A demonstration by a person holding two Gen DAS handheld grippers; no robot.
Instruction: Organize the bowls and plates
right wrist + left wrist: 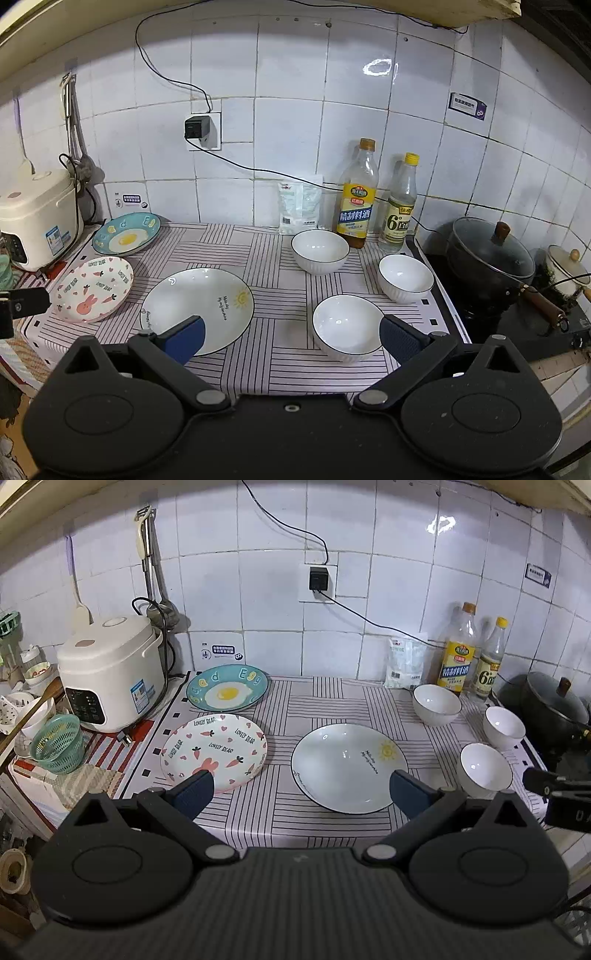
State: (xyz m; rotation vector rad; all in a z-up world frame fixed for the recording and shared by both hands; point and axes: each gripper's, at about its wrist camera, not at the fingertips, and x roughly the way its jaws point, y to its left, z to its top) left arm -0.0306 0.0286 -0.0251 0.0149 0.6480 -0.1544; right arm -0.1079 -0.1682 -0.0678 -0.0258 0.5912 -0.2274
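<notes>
Three plates lie on the striped counter cloth: a teal fried-egg plate [227,687] [126,234] at the back left, a pink carrot-and-bear plate [218,746] [94,288] in front of it, and a white sun plate [349,768] [201,308] in the middle. Three white bowls stand to the right: one at the back [437,704] [320,251], one further right [504,727] [405,277], one nearest [484,771] [347,326]. My left gripper [301,794] hovers open at the counter's front edge, between the pink and sun plates. My right gripper [291,338] is open, its fingers either side of the nearest bowl and the sun plate's rim, holding nothing.
A rice cooker [110,672] and green basket [57,744] stand at the left. Two bottles [358,194] and a white bag [299,208] line the tiled wall. A black lidded pot [489,258] sits on the stove to the right. A cable [258,170] runs along the wall.
</notes>
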